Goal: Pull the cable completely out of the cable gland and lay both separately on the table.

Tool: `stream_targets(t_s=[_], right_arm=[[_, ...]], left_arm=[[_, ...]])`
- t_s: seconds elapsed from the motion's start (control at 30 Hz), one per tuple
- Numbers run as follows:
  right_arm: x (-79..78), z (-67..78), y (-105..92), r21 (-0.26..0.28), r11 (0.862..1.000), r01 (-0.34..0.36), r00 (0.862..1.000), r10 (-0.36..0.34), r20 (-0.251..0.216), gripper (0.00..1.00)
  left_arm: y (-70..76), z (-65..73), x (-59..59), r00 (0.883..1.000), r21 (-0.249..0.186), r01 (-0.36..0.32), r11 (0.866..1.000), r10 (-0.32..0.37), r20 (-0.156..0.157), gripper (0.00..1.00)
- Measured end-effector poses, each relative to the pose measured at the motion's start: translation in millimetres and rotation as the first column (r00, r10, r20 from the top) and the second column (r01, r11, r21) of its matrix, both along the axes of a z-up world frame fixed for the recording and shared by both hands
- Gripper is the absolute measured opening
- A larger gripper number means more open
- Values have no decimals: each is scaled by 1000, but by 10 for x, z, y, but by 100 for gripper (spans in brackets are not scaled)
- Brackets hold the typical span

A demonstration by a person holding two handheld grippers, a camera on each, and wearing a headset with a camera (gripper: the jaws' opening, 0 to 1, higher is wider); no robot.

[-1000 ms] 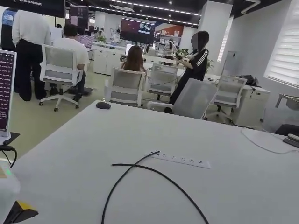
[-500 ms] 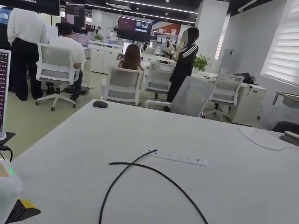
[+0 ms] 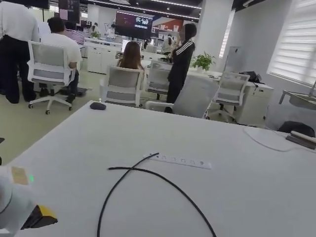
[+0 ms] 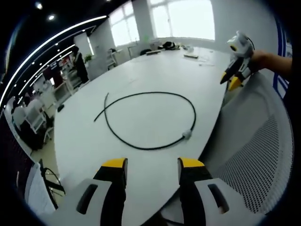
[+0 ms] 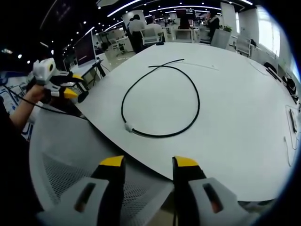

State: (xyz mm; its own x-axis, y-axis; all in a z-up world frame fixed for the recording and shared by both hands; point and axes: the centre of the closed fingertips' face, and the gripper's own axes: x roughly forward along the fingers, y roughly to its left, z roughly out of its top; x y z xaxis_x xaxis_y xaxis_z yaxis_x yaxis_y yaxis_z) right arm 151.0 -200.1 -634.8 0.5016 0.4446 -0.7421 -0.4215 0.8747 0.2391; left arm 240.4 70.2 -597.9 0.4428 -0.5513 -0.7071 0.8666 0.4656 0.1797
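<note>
The black cable [image 3: 133, 169] lies in a wide loop on the white table [image 3: 247, 187], its two ends crossing near the middle. In the left gripper view the cable [image 4: 146, 93] runs into a small pale cable gland [image 4: 187, 134] close to the table's near edge. The right gripper view has the same gland [image 5: 128, 127] on the cable [image 5: 162, 136]. My left gripper [image 4: 150, 165] is open and held short of the table edge, with nothing between its jaws. The right gripper [image 5: 148, 162] is open too and off the table. Low in the head view's left corner is the left gripper [image 3: 42, 217].
A white power strip [image 3: 180, 161] lies just past the cable. A dark mouse [image 3: 98, 105] sits at the far left edge. A mesh chair back [image 5: 66, 155] stands between the grippers and the table. Papers and a device [image 3: 301, 138] lie at far right. People and chairs fill the room beyond.
The head camera has tipped down and turned a little. The gripper in the left corner has risen slightly. A person in black behind the table has walked left. The cable has not moved.
</note>
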Motion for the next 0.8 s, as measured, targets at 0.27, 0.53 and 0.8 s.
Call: stream_targets(t_s=[0.27, 0.53, 0.8], right_arm=[[-38, 27, 47, 20, 1000, 5, 1000, -5, 11, 40], [-99, 42, 21, 30, 999, 16, 1000, -16, 15, 39], [-148, 37, 66, 42, 999, 9, 1000, -9, 10, 37]], left_arm=[[-504, -80, -32, 977, 38, 213, 976, -212, -35, 40], [-811, -265, -134, 935, 63, 349, 935, -342, -96, 39], [-995, -482, -162, 901, 49, 412, 910, -399, -168, 37]])
